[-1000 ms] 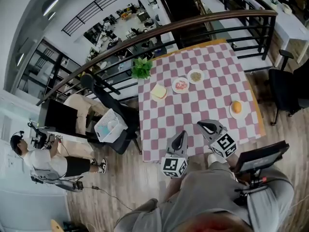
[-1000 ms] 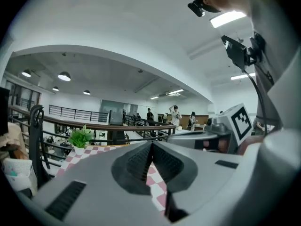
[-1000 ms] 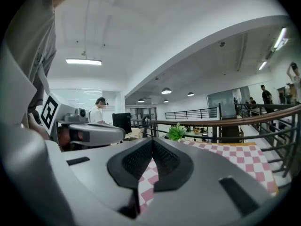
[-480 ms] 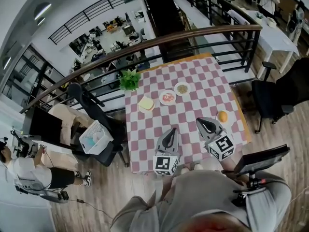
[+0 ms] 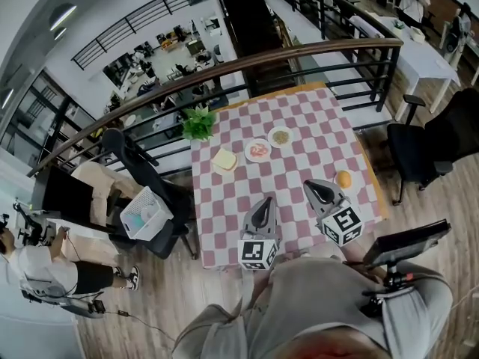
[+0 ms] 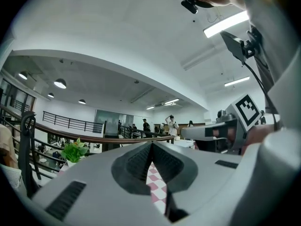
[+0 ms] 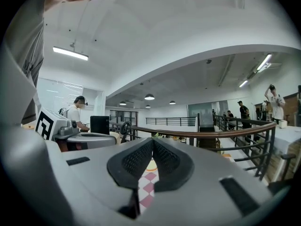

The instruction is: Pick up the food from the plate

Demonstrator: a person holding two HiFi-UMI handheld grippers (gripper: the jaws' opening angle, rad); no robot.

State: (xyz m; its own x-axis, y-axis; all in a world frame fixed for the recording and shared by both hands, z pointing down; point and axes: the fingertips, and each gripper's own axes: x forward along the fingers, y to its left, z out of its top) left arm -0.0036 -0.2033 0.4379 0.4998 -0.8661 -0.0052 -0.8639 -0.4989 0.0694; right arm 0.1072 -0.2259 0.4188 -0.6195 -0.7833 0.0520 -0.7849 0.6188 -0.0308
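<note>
Your right gripper [image 7: 152, 142] has its jaws pressed together, with nothing between them. Through the gap under the tips you see the checked table [image 7: 146, 192] and a plate [image 7: 151, 166] with something yellow on it. Your left gripper [image 7: 101, 138] is off to the left. A brown rail [image 7: 221, 132] runs behind.

This is an open-plan office on a mezzanine. A curved, wood-topped railing [image 5: 299, 54] overlooks a lower floor of crowded desks [image 5: 161, 47]. Black swivel chairs [image 5: 423, 144] stand about, a dark monitor [image 5: 63, 194] sits at the left, and strip lights [image 7: 70, 53] line the ceiling.
</note>
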